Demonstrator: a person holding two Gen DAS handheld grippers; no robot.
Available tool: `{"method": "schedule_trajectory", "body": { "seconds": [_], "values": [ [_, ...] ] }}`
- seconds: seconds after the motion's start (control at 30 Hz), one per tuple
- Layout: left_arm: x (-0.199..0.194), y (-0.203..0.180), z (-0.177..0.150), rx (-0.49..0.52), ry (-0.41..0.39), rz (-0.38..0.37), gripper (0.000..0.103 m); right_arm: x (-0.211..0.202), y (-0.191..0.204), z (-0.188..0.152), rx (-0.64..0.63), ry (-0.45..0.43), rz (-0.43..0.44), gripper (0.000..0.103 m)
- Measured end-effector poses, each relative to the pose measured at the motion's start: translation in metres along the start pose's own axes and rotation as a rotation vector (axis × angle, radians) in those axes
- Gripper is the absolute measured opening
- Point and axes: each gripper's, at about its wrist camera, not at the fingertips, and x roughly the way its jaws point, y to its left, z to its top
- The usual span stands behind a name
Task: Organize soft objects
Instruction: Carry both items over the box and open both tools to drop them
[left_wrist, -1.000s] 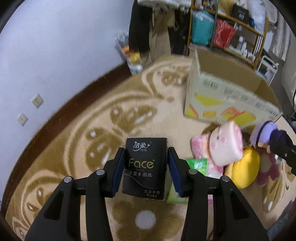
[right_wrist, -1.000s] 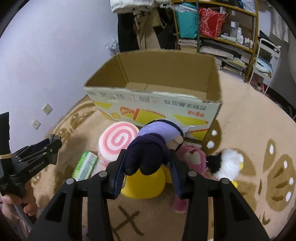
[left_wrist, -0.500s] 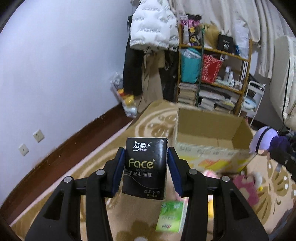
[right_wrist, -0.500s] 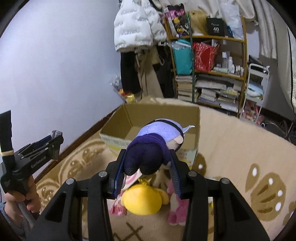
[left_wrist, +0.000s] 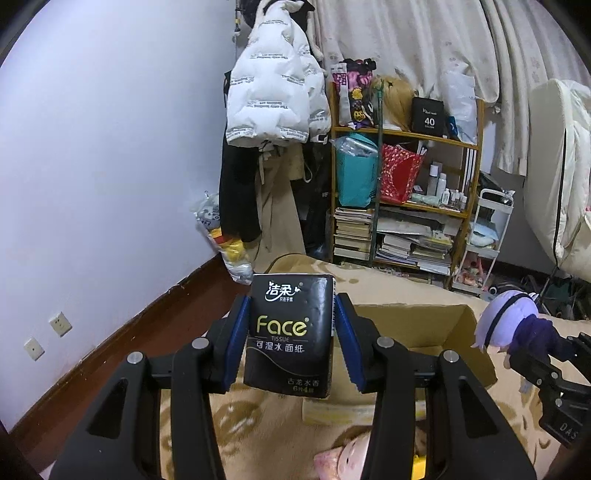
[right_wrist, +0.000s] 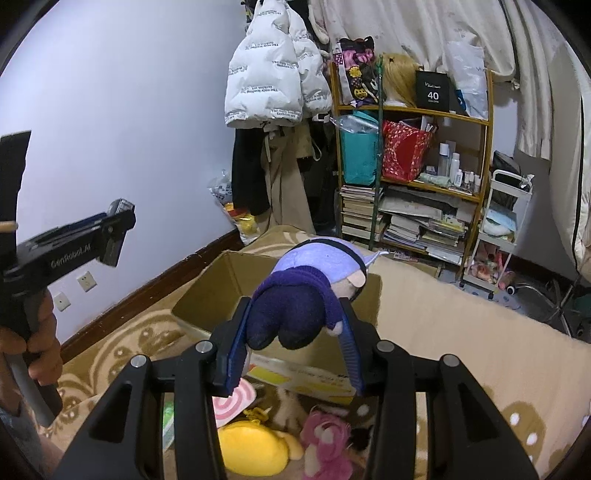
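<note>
My left gripper (left_wrist: 291, 341) is shut on a black "Face" tissue pack (left_wrist: 290, 332), held in the air in front of the open cardboard box (left_wrist: 436, 325). My right gripper (right_wrist: 293, 334) is shut on a purple plush doll (right_wrist: 310, 291) with a lavender head, held above the near edge of the same box (right_wrist: 218, 280). The doll also shows at the right of the left wrist view (left_wrist: 513, 328). On the rug below lie a pink swirl plush (right_wrist: 232, 400), a yellow plush (right_wrist: 255, 448), a pink bear plush (right_wrist: 325, 439) and a green pack (right_wrist: 168, 421).
A patterned beige rug (right_wrist: 461, 332) covers the floor. A wooden shelf (right_wrist: 417, 177) with books and bags stands behind the box, with a coat rack and white jacket (right_wrist: 273, 74) beside it. A white trolley (right_wrist: 498, 229) stands at the right. The wall (left_wrist: 110, 147) is at left.
Both grippers have risen from near the rug, each still holding its object. The box and the plush pile now sit lower in both views, and the room behind has come into sight.
</note>
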Motion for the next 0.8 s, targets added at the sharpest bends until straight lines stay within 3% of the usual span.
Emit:
{"method": "schedule_trajectory", "body": {
  "seconds": [0.3,0.8],
  "values": [
    [0.042,-0.017,-0.015,0.016,0.074,-0.034,0.045,0.029,-0.011,0.006,-0.025,0.008,0.005,0.048],
    [0.082,-0.05,-0.053,0.086,0.219,-0.091,0.047,0.073,-0.016,-0.024,0.011,0.157,0.047,0.048]
  ]
}}
